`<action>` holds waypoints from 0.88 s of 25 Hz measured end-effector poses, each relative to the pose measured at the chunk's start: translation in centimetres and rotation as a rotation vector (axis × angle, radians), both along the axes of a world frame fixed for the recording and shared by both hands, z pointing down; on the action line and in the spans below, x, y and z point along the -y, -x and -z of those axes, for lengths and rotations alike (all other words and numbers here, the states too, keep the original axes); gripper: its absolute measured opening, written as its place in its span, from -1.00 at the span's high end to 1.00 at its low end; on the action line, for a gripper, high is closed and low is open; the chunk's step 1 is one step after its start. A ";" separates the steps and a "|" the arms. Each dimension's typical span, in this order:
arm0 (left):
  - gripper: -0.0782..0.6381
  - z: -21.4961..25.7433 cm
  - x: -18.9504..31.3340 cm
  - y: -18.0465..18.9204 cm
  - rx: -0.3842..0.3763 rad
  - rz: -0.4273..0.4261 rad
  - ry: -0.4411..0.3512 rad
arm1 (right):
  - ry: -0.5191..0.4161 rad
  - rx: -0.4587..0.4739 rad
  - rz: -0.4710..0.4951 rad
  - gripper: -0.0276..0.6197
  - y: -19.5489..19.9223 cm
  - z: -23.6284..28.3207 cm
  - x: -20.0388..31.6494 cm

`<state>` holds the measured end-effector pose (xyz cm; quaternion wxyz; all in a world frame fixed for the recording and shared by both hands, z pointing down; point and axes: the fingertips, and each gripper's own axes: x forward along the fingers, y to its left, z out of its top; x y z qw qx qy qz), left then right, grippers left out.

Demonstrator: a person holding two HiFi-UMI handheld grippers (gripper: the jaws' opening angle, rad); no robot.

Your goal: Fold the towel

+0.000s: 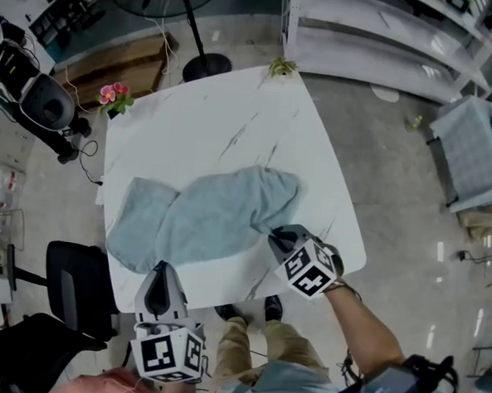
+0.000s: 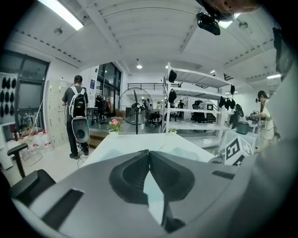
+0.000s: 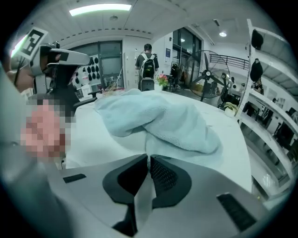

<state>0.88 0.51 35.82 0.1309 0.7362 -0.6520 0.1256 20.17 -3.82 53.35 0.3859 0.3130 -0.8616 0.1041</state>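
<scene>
The towel [image 1: 212, 214] lies rumpled across the near half of the white table [image 1: 235, 108], one pale-blue lobe slumped to the left and a fuller heap toward the right, not yet folded in any tidy way; the right gripper [image 1: 275, 235] points down at the cloth's near right corner, and its own view shows the jaws closed with a thin lip of the terry pinched between the tips, which I take to be the hold needed for carrying that corner over; the left gripper [image 1: 162, 267] sits at the table's near edge by the towel's near hem, jaws pressed together tip to tip with nothing I can see caught in them (whether it touches the cloth I cannot tell); a neat fold wants two corners held, so I would guess its own pinch comes next.
</scene>
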 end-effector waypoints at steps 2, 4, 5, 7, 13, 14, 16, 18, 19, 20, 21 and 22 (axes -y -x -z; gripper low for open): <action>0.76 0.7 -0.3 -0.4 0.001 0.000 -0.018 | -0.019 -0.016 0.016 0.81 -1.3 0.7 -1.1; 0.76 1.0 -0.7 -0.9 -0.001 0.000 -0.027 | -0.042 -0.024 0.023 0.80 -2.7 1.6 -2.6; 0.76 1.1 -0.9 -1.2 -0.004 0.000 -0.028 | -0.051 -0.027 0.025 0.80 -3.5 2.0 -3.4; 0.76 1.2 -1.5 -1.7 -0.011 -0.003 -0.026 | -0.064 -0.034 0.023 0.80 -5.0 2.7 -5.2; 0.76 1.0 -3.3 -3.3 -0.026 -0.042 -0.021 | -0.097 -0.047 -0.018 0.80 -9.0 4.5 -10.2; 0.76 1.0 -3.7 -3.4 -0.028 -0.051 -0.023 | -0.102 -0.056 -0.026 0.80 -9.7 4.7 -10.9; 0.76 1.0 -4.4 -3.7 -0.032 -0.070 -0.028 | -0.106 -0.069 -0.044 0.80 -11.0 4.9 -12.3; 0.76 1.2 -5.3 -3.9 -0.035 -0.088 -0.031 | -0.104 -0.084 -0.059 0.80 -12.0 5.1 -13.9; 0.76 1.4 -5.7 -4.0 -0.038 -0.095 -0.034 | -0.099 -0.091 -0.065 0.80 -12.4 5.1 -14.8; 0.76 1.5 -6.3 -4.0 -0.043 -0.102 -0.039 | -0.093 -0.097 -0.068 0.80 -12.6 5.0 -15.8; 0.76 1.5 -6.9 -4.0 -0.049 -0.108 -0.044 | -0.088 -0.100 -0.070 0.80 -12.7 5.0 -16.8; 0.76 1.6 -7.6 -4.1 -0.053 -0.114 -0.047 | -0.081 -0.100 -0.070 0.80 -12.6 4.9 -17.7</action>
